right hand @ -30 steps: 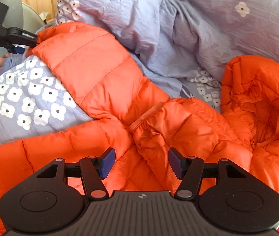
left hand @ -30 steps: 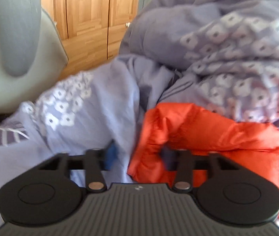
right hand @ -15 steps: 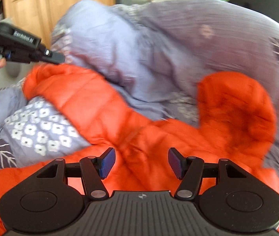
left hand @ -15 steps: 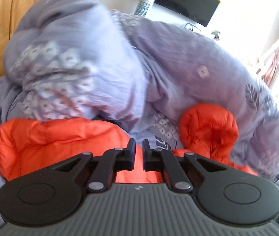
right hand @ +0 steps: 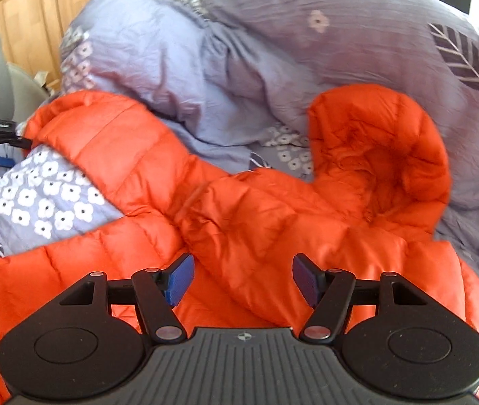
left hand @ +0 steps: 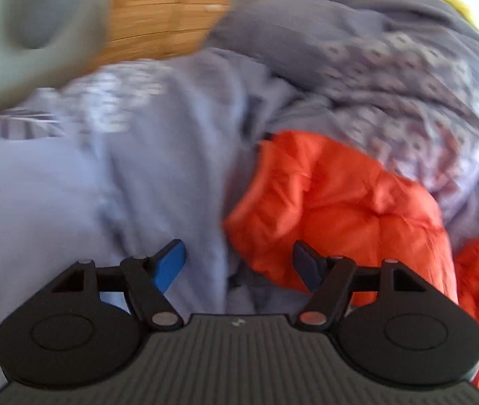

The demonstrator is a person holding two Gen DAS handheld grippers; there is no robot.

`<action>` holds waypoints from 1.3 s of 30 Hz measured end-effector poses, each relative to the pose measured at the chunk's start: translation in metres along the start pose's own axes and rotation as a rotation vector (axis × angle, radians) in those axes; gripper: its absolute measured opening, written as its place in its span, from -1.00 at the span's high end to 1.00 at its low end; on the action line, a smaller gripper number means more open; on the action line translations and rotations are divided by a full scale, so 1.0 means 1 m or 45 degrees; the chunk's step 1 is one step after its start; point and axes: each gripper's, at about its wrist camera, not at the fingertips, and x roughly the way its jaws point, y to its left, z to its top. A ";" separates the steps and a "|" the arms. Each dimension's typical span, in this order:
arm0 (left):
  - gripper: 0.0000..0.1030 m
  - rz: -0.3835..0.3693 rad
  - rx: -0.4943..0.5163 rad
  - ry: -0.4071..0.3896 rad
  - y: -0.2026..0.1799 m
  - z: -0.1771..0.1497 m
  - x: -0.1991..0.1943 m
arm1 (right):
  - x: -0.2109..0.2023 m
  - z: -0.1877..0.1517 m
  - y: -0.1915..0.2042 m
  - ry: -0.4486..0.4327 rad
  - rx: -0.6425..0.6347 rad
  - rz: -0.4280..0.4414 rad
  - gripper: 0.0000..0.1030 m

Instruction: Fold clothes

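Jacket (right hand: 273, 229) first: the orange puffer lies crumpled on the bed's lilac duvet (right hand: 239, 50). My left fingers (left hand: 238, 265) are spreading apart with nothing pinched between them, hovering just beside the jacket's sleeve end (left hand: 323, 202). My right fingers (right hand: 242, 278) are also easing wider, empty, poised above the jacket's body near the collar, its hood (right hand: 381, 148) propped up beyond against the duvet. I judge this the spreading-out step, before any fold. Next I need to grip the jacket at the sleeve and the body and pull it flat.
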 end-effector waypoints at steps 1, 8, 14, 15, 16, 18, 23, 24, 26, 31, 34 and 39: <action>-0.44 -0.015 0.025 -0.014 -0.001 -0.002 0.004 | 0.001 0.001 0.003 0.006 -0.007 -0.002 -0.26; -0.48 -0.106 0.029 -0.051 -0.010 0.000 0.008 | 0.011 0.004 0.009 0.036 0.008 -0.002 -0.26; 0.51 0.013 -0.007 -0.050 -0.011 0.006 0.025 | 0.014 0.005 0.015 0.032 -0.002 0.015 -0.26; 0.86 -0.008 0.024 -0.062 -0.018 0.006 0.018 | 0.014 0.005 0.016 0.027 -0.004 0.018 -0.26; 0.95 -0.029 0.055 -0.075 -0.025 0.007 0.010 | 0.012 0.005 0.016 0.021 -0.005 0.020 -0.26; 0.96 -0.074 0.150 -0.112 -0.046 0.007 -0.007 | 0.011 0.006 0.016 0.011 -0.004 0.026 -0.26; 0.96 -0.260 0.412 -0.162 -0.118 0.006 -0.043 | 0.005 0.009 0.014 -0.017 0.007 0.017 -0.26; 0.96 -0.323 0.459 -0.161 -0.134 0.004 -0.047 | 0.002 0.010 0.012 -0.027 0.015 0.015 -0.26; 0.96 -0.456 0.566 -0.159 -0.166 -0.005 -0.055 | -0.004 0.009 0.006 -0.044 0.037 0.001 -0.26; 0.95 -0.773 0.834 -0.113 -0.262 -0.042 -0.062 | -0.025 0.000 -0.020 -0.068 0.117 -0.088 -0.26; 0.94 -0.787 1.014 0.012 -0.315 -0.080 -0.033 | -0.036 -0.013 -0.040 -0.065 0.205 -0.142 -0.26; 0.72 -0.745 1.054 0.398 -0.350 -0.130 0.027 | -0.046 -0.035 -0.067 -0.043 0.331 -0.193 -0.27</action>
